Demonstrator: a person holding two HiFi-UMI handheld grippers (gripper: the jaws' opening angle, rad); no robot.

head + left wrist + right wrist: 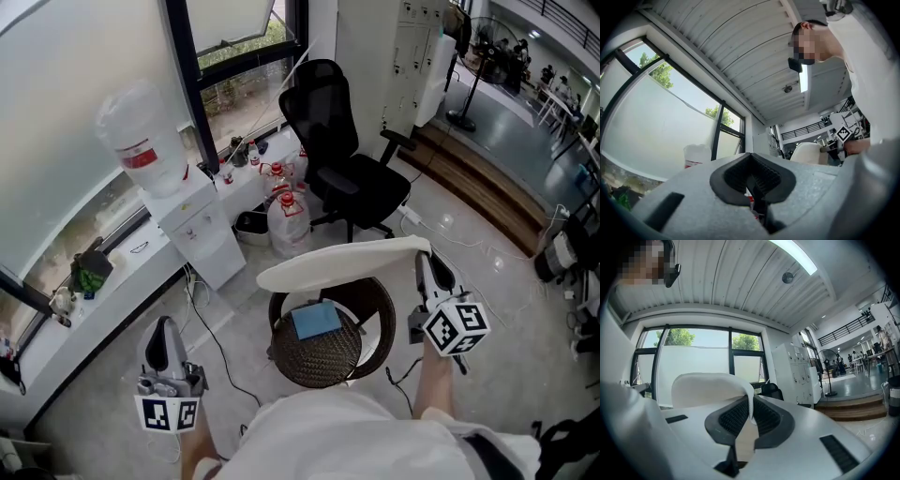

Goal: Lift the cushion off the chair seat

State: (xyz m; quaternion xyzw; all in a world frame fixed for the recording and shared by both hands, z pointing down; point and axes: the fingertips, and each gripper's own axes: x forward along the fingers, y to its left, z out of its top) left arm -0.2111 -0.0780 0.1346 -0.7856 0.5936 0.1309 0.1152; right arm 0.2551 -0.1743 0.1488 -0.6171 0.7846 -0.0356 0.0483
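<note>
A cream cushion (337, 262) hangs roughly level above a round wicker chair seat (323, 361), clear of it. My right gripper (424, 255) is shut on the cushion's right edge. In the right gripper view the cushion (708, 387) curls up from between the pads of the right gripper (751, 416). A flat blue thing (316, 320) lies on the wicker seat. My left gripper (167, 326) is low at the left, well apart from the cushion. In the left gripper view the left gripper (752, 176) has its pads together with nothing between them, and the cushion (806, 152) shows far off.
A black office chair (352, 159) stands behind the wicker chair. A water dispenser with a bottle (150, 141) on a white cabinet (202, 230) stands by the window. Water jugs (286, 220) sit on the floor. Cables trail across the grey floor (487, 281).
</note>
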